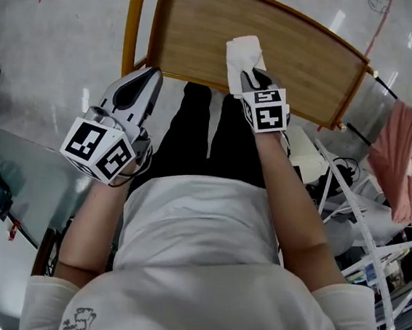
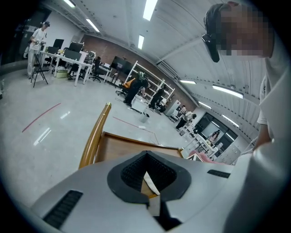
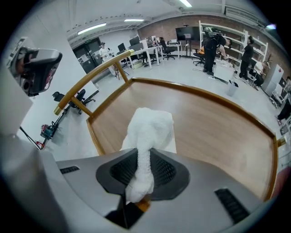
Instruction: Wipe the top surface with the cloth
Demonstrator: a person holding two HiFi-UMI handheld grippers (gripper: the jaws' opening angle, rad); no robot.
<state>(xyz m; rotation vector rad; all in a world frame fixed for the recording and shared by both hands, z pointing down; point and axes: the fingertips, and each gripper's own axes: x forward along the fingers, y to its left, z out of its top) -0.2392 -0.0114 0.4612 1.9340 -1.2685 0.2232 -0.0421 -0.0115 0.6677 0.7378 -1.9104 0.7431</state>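
Observation:
The wooden top (image 1: 298, 49) lies ahead of me, framed by a raised wooden rim. A white cloth (image 1: 243, 55) rests on its near edge, bunched at one end. My right gripper (image 1: 254, 78) is shut on that bunched end; in the right gripper view the cloth (image 3: 150, 129) runs out from between the jaws of the right gripper (image 3: 144, 170) and lies spread on the wooden top (image 3: 213, 123). My left gripper (image 1: 151, 78) hovers off the top's near left corner, shut with nothing in it. In its own view the left gripper (image 2: 148, 178) looks over the wooden top (image 2: 116, 148).
A curved wooden rail (image 1: 134, 21) stands along the top's left side. A pink cloth (image 1: 406, 156) hangs over a white rack (image 1: 374, 240) at the right. A glass table (image 1: 22, 170) is at my left. People stand far off (image 2: 136, 88).

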